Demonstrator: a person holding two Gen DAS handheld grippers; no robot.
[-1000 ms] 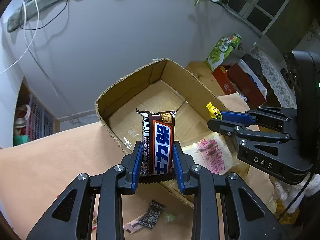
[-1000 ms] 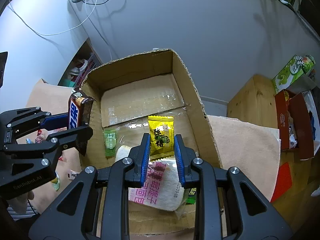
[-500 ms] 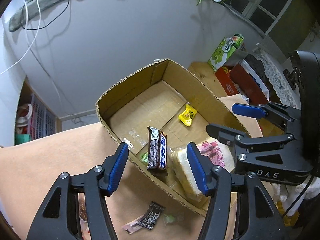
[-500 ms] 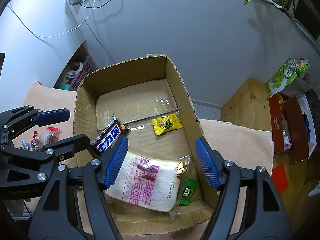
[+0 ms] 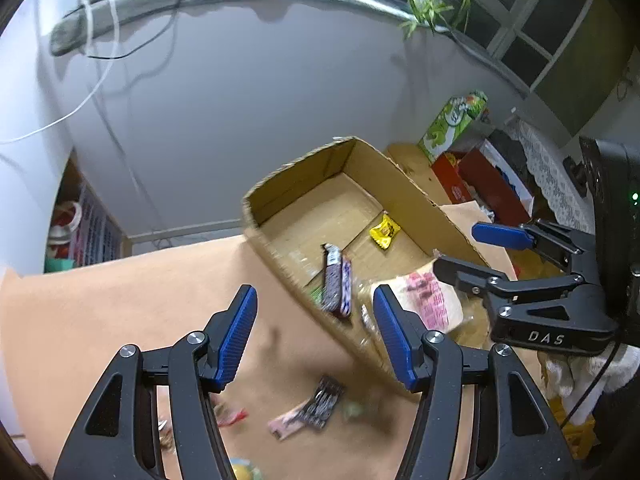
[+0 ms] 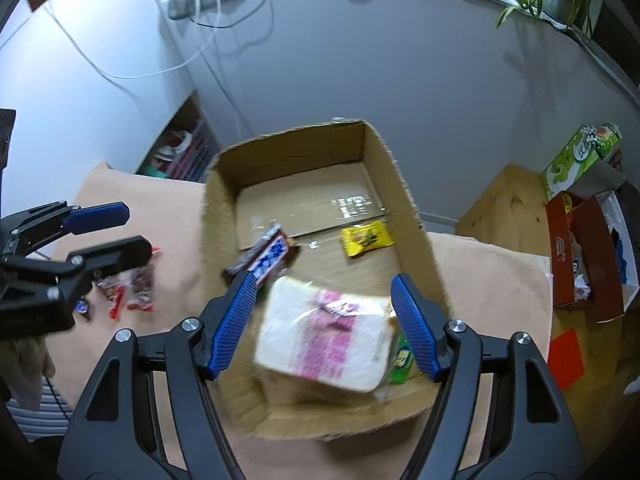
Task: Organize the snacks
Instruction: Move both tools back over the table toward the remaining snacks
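Both grippers have let go since a second ago: the chocolate bar (image 6: 266, 258) that the left one pinched and the yellow candy (image 6: 366, 238) that the right one pinched now lie in the cardboard box (image 6: 416, 232). Starting at the left, loose sweets (image 6: 128, 292) sit on the peach cloth (image 5: 100, 300), with a dark wrapper (image 5: 320, 400) nearer the camera, all outside the box. Just above them hangs the left gripper (image 5: 314, 338), jaws roughly half spread, nothing between the pads. Moving right into the box, the chocolate bar leans by the left wall, the bagged bread (image 6: 326, 340) fills the near end, a green packet (image 6: 400, 360) is tucked at its right, and the yellow candy rests further back. Over the bread is the right gripper (image 6: 324, 326), wide open, gripping nothing. I'd say it's partway done: four snacks boxed, the scattered ones left to collect.
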